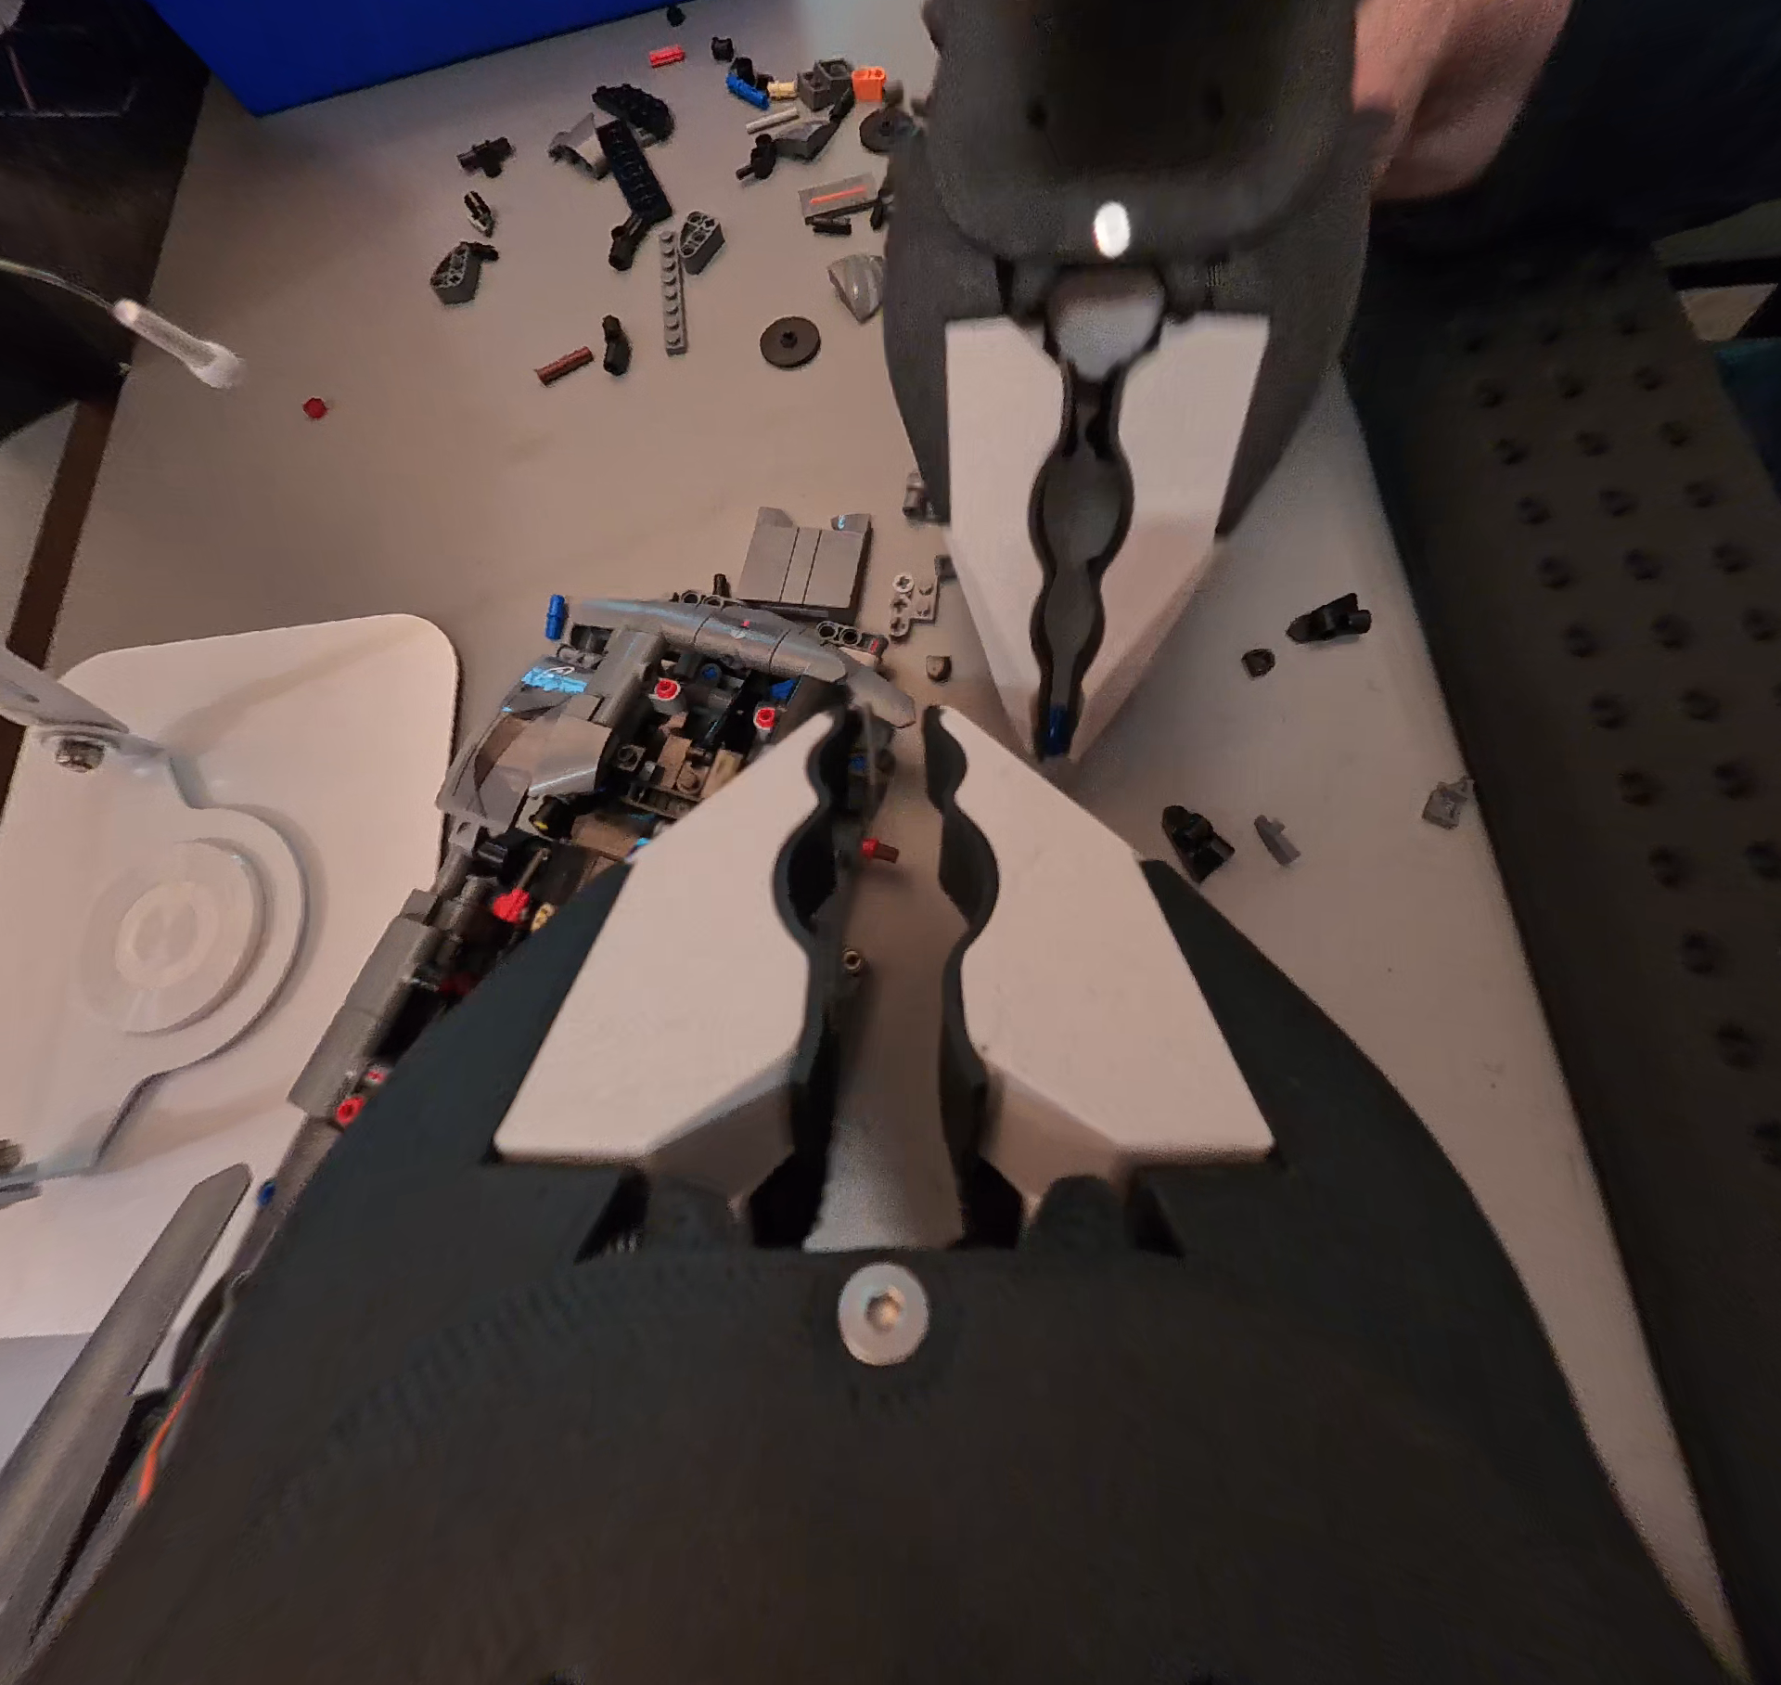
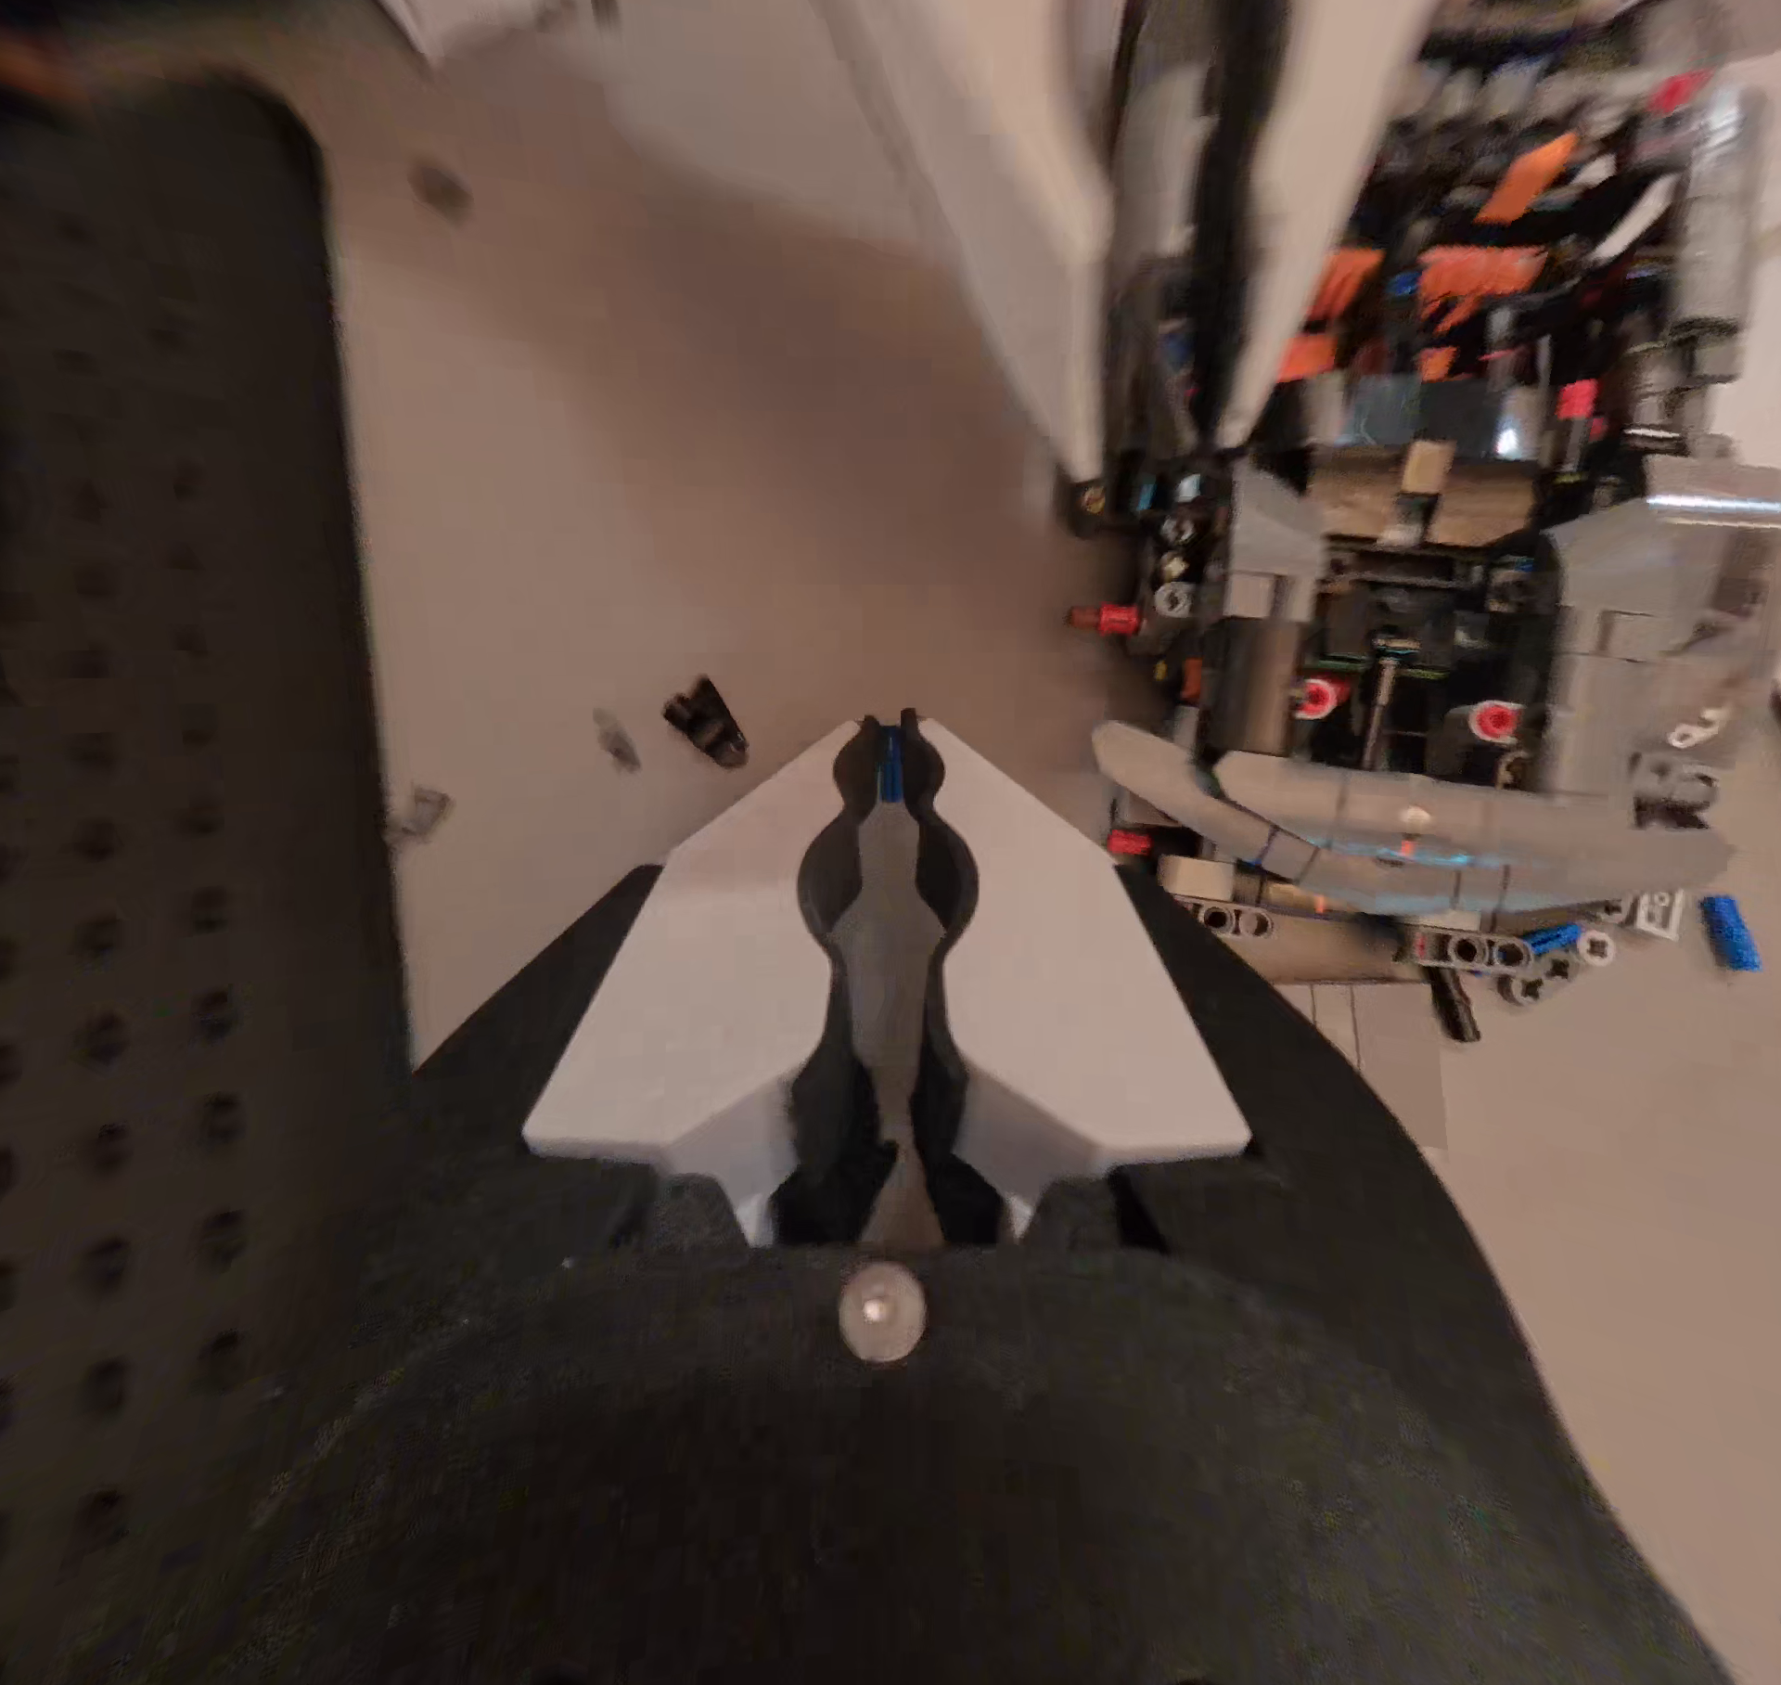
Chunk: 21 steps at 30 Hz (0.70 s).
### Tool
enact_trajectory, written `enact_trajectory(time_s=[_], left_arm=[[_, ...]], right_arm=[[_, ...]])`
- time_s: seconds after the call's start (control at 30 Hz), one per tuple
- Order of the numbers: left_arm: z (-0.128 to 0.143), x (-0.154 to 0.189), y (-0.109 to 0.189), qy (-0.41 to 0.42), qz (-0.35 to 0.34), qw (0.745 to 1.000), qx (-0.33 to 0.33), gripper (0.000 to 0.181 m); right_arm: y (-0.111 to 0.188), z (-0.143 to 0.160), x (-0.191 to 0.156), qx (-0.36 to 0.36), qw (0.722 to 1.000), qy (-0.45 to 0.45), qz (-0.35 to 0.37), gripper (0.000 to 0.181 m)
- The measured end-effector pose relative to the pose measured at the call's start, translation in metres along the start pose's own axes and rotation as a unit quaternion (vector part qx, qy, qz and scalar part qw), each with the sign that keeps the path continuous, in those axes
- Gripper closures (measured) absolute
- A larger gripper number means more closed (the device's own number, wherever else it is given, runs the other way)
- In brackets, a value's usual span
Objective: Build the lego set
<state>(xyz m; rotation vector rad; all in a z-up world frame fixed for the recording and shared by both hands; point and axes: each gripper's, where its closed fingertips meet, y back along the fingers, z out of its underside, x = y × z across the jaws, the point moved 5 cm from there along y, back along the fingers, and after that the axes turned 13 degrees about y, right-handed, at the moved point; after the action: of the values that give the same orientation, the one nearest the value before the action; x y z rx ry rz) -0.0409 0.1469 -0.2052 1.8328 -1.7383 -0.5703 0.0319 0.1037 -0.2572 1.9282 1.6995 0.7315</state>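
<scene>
Blue pin (image 2: 890, 769): tiny, light, rigid, slippery; pinched endwise by right gripper (image 2: 889, 723). Left gripper (image 1: 882, 723): parted, empty, beside fragile grey car model (image 1: 617, 742).

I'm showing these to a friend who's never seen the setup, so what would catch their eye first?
Probably the half-built grey car at centre table, its insides showing red and blue pins. The right gripper is shut on a small blue pin just beside the car, while the left gripper hangs open over the car's edge. Loose pieces lie scattered behind.
</scene>
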Motion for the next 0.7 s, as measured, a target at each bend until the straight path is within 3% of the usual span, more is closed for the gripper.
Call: enact_trajectory(time_s=[0.13,0.23,0.33,0.5,0.6,0.7], left_arm=[[-0.013,-0.004,0.007,-0.06,-0.105,0.993,-0.002,0.124],[-0.028,0.002,0.011,-0.111,-0.175,0.978,0.02,0.12],[-0.035,0.007,0.01,-0.15,-0.224,0.962,0.03,0.121],[-0.051,0.028,0.007,-0.207,-0.265,0.938,0.079,0.143],[-0.056,0.032,0.004,-0.228,-0.31,0.919,0.091,0.151],[-0.057,0.034,0.002,-0.22,-0.321,0.916,0.1,0.153]], right_arm=[[0.047,-0.021,0.022,0.2,0.972,-0.124,-0.009,0.179],[0.073,-0.027,0.036,0.313,0.931,-0.188,-0.014,0.18],[0.083,-0.029,0.042,0.368,0.903,-0.221,-0.022,0.18],[0.088,-0.035,0.045,0.43,0.865,-0.255,-0.034,0.179],[0.086,-0.038,0.044,0.432,0.864,-0.255,-0.038,0.18],[0.083,-0.041,0.044,0.444,0.857,-0.261,-0.033,0.18]])
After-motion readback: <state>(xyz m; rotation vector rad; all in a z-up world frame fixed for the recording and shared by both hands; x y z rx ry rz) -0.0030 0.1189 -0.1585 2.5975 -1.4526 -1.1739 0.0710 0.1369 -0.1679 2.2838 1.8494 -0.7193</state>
